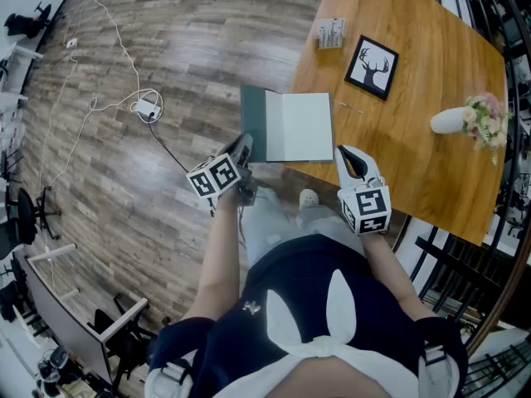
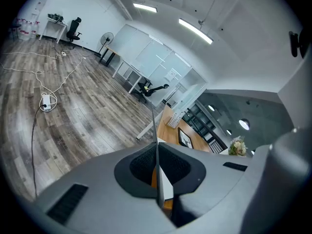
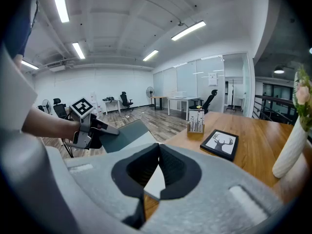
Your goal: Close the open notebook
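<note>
- Dark green cover [image 1: 254, 124] of the notebook [image 1: 300, 128], head view: it sticks out past the left edge of the wooden table [image 1: 415, 98], while the white page lies flat on the wood. The left gripper [image 1: 243, 151] is at the cover's near corner. The right gripper [image 1: 346, 156] is at the page's near right corner.
- Left gripper view: jaws are closed on the cover, seen edge-on as a thin line between the pads. The bite looks shallow and close to the corner. Best to swing the cover over in an arc about the spine, with no outward pull, or it may slip.
- Right gripper view: jaws are together, with the white page corner just under the tips. Pinched or only pressed, cannot tell. Use it to steady the page, then clear it before the cover lands.
</note>
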